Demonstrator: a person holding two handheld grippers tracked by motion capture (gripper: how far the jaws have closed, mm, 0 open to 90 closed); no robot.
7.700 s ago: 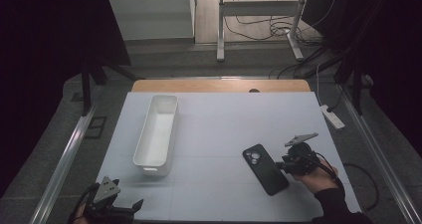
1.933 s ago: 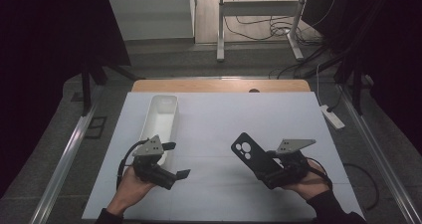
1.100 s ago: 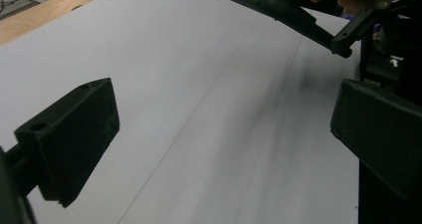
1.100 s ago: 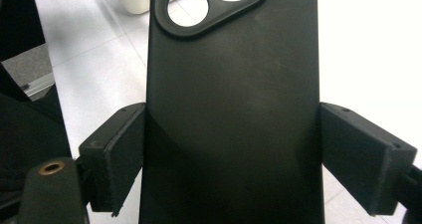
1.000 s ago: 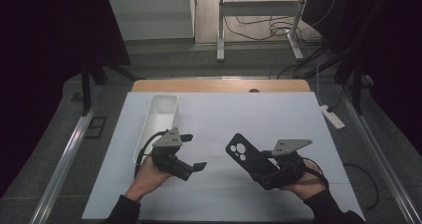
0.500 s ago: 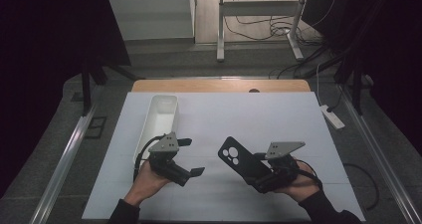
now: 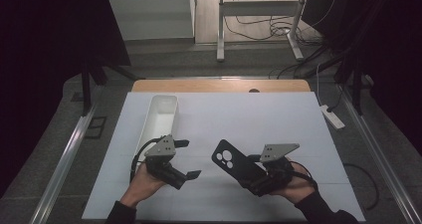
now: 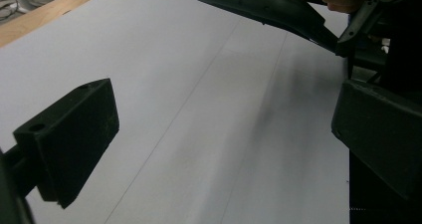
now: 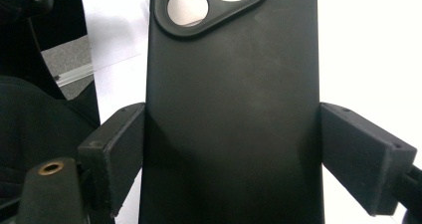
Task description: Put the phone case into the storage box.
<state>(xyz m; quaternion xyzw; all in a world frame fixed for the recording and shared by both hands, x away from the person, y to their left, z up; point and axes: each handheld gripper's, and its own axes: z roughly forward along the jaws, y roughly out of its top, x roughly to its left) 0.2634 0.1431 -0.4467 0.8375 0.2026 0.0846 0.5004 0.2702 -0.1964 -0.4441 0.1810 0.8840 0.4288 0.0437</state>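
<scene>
A black phone case (image 7: 233, 163) with a camera cut-out is lifted at a slant over the white table top (image 7: 249, 119). My right gripper (image 7: 255, 178) is shut on its lower end. In the right gripper view the case (image 9: 231, 84) runs up between the two pads (image 9: 114, 149), which press on its long edges. My left gripper (image 7: 187, 159) hovers at the front left, open wide with nothing between its fingers, pointing toward the case. In the left gripper view (image 8: 224, 134) the case (image 8: 263, 7) hangs at the top right, beyond the jaws.
A long white tray (image 7: 161, 117) lies at the left of the table, just behind my left gripper. A wooden strip (image 7: 219, 85) edges the far side. A white power strip (image 7: 331, 117) lies off the right edge. Dark floor surrounds the table.
My right gripper lifted the case off the table and carried it left toward the centre. My left gripper came up from the front left corner to beside the tray, then held.
</scene>
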